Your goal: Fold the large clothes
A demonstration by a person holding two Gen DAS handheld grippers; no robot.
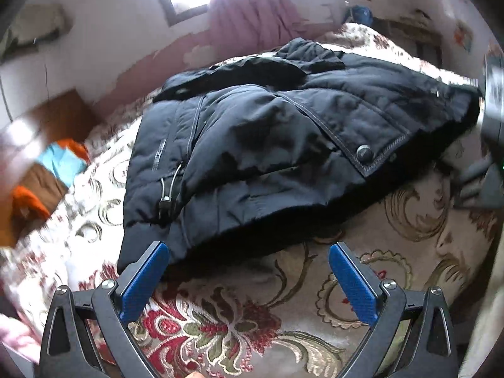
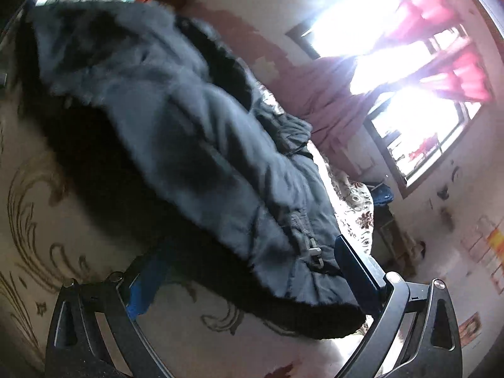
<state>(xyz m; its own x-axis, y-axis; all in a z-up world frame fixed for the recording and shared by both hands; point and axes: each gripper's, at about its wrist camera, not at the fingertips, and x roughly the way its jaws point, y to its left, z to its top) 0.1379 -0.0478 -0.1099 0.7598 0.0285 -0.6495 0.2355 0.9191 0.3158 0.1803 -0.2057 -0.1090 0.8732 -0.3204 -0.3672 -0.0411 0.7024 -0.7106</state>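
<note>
A large dark navy padded jacket (image 1: 267, 145) lies folded over on a floral bedspread (image 1: 245, 324). It has a snap button (image 1: 363, 151) on the flap and a zipper pull (image 1: 165, 203) at the left. My left gripper (image 1: 249, 278) is open and empty, just in front of the jacket's near hem, its left finger (image 1: 143, 280) touching the corner. In the right wrist view the jacket (image 2: 189, 145) fills the middle. My right gripper (image 2: 249, 271) is open with the jacket's furry edge lying between its fingers. Its body shows blurred in the left wrist view (image 1: 493, 107).
A wooden cabinet (image 1: 47, 145) with orange and blue items stands to the left of the bed. Pink curtains (image 1: 249, 15) and a bright window (image 2: 406, 72) are behind. A dark bedside stand (image 2: 393, 230) sits by the wall.
</note>
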